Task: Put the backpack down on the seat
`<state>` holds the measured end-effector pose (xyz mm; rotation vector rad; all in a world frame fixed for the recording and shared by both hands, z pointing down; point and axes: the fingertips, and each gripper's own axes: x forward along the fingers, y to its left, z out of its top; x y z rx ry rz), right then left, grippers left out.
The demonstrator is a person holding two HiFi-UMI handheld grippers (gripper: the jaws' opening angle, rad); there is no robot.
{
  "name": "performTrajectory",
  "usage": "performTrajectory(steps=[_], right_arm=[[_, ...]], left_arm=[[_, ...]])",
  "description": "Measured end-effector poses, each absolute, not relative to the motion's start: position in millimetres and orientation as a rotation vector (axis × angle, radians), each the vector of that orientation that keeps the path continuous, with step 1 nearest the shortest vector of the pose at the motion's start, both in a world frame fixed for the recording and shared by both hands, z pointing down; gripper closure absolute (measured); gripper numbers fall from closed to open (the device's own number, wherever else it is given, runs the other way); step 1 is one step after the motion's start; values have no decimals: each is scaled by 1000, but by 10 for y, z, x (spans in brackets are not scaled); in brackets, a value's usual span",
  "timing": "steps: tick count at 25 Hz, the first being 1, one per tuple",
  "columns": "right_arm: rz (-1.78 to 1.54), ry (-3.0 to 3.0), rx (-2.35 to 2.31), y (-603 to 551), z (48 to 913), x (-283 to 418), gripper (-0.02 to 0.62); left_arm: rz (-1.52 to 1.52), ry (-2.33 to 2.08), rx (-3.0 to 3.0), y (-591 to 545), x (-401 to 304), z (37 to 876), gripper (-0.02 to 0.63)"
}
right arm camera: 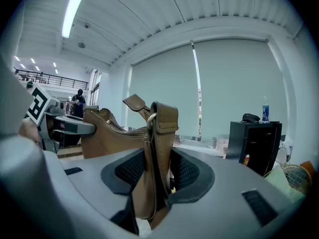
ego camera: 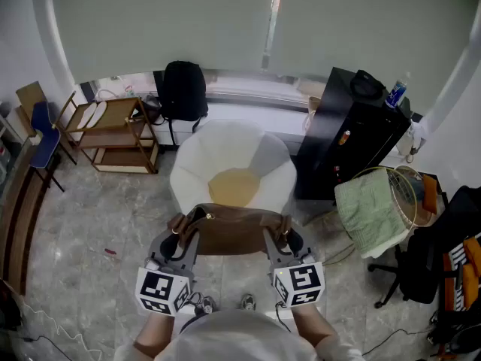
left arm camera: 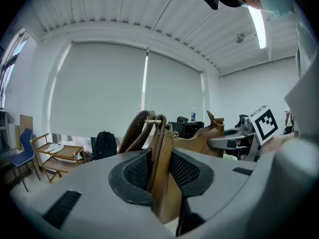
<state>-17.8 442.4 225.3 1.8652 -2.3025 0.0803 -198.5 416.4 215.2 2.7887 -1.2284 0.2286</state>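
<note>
Evidently you held the backpack (ego camera: 231, 230) level, left tongs (ego camera: 183, 238) and right tongs (ego camera: 284, 238) each clamped on one end (so neither side sagged), hanging just near of the seat (ego camera: 234, 188).

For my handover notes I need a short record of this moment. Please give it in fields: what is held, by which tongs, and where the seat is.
held object: brown backpack, carried between both tongs, not on the cushion
left tongs: shut on the backpack's left end
right tongs: shut on its right end
seat: white round chair with yellow cushion, just beyond the backpack in the head view
nearby: black bag behind the chair, black cabinet to its right
</note>
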Motion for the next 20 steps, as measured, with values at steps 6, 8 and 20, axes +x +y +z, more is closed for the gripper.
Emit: performTrajectory(steps=[6, 8, 20], right_arm=[[93, -2315, 1849, 4412, 2300, -119, 423], [106, -2329, 1850, 4414, 2319, -76, 422], [167, -2410, 1782, 4400, 2432, 329, 417]], left_arm=[[236, -1241, 2772, 4168, -1926, 2203, 488], [240, -1245, 2767, 4175, -1888, 2218, 488], [253, -1322, 2704, 4235, -1508, 2347, 488]])
